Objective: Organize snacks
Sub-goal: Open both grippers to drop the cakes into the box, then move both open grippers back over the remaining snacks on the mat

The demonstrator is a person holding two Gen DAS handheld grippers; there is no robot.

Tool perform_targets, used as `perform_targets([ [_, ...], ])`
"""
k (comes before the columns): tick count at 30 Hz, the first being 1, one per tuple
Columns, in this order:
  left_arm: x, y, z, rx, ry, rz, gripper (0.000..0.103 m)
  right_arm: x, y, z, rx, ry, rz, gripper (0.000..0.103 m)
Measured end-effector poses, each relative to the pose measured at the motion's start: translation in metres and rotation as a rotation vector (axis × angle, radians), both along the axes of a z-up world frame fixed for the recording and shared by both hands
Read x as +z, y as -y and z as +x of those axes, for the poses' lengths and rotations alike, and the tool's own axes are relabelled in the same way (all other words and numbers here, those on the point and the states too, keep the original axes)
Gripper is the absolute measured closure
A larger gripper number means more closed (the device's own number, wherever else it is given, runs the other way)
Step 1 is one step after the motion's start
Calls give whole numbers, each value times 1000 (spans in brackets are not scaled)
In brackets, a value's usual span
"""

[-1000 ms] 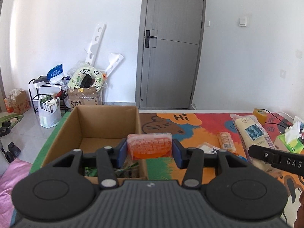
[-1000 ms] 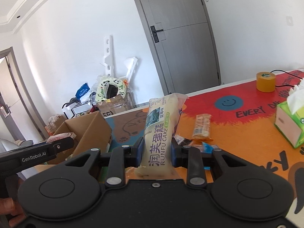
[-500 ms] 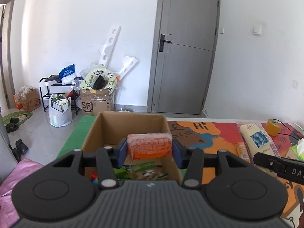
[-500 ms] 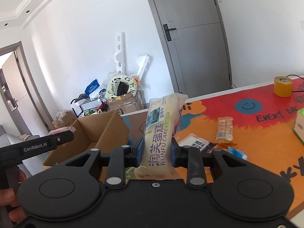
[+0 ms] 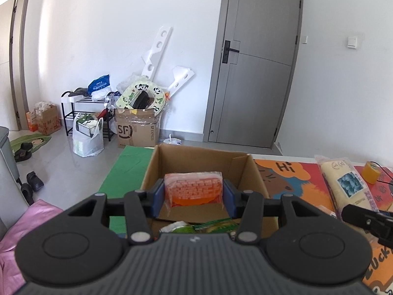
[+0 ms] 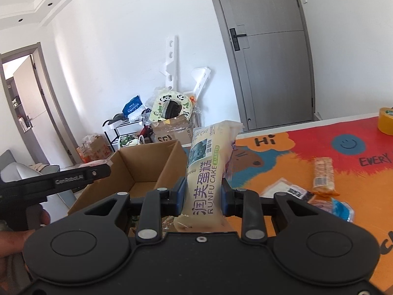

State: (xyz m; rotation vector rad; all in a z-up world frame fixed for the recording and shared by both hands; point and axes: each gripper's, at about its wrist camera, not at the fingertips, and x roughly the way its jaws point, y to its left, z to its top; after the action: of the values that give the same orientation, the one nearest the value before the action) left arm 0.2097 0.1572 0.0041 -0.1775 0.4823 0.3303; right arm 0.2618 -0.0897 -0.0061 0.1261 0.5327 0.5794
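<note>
The left gripper [image 5: 193, 194] points slightly downward, its jaws clamped on a flat orange plastic snack packet [image 5: 193, 188] held level above the open brown cardboard box [image 5: 255, 172]. The right gripper [image 6: 203, 198] also tilts slightly downward beside the box, its jaws closed narrowly on a long cream-coloured Runfu cake packet [image 6: 208, 169] standing upright above the colourful printed table mat [image 6: 307, 152].

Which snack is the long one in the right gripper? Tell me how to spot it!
Find the cardboard box at the colourful mat's edge. Just right of it, the right gripper holds a long cream cake packet upright. Only it reads RUNFU CAKE; the left gripper's snack is orange.
</note>
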Motion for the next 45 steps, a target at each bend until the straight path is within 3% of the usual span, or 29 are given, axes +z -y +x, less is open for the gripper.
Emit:
perform_targets([
  [7, -6, -13, 5, 20, -29, -30, 52, 7, -22, 0, 34, 1, -1, 74],
  [9, -5, -16, 3, 43, -25, -26, 45, 7, -30, 1, 45, 0, 1, 74],
  [11, -2, -17, -4, 54, -11, -17, 31, 9, -37, 2, 55, 1, 0, 74],
  [13, 3, -18, -11, 53, 11, -14, 27, 9, -44, 2, 66, 5, 1, 74],
  [21, 7, -32, -26, 81, 1, -37, 26, 7, -69, 13, 94, -9, 33, 74],
  [24, 8, -35, -29, 110, 2, -23, 19, 9, -75, 16, 114, 12, 78, 73],
  [26, 8, -37, -31, 128, 6, -21, 15, 8, -78, 17, 130, 18, 86, 68],
  [28, 8, -36, -34, 137, 11, -33, 13, 9, -79, 15, 123, 28, 65, 51],
  [33, 11, -25, -35, 125, 29, -39, 5, 9, -60, 8, 96, 26, 70, 38],
  [37, 13, -11, -34, 87, 34, -47, 2, 11, -40, 0, 64, 32, 71, 18],
  [45, 17, 11, -38, 42, 67, -57, 1, 14, -4, -13, 21, 47, 61, 4],
])
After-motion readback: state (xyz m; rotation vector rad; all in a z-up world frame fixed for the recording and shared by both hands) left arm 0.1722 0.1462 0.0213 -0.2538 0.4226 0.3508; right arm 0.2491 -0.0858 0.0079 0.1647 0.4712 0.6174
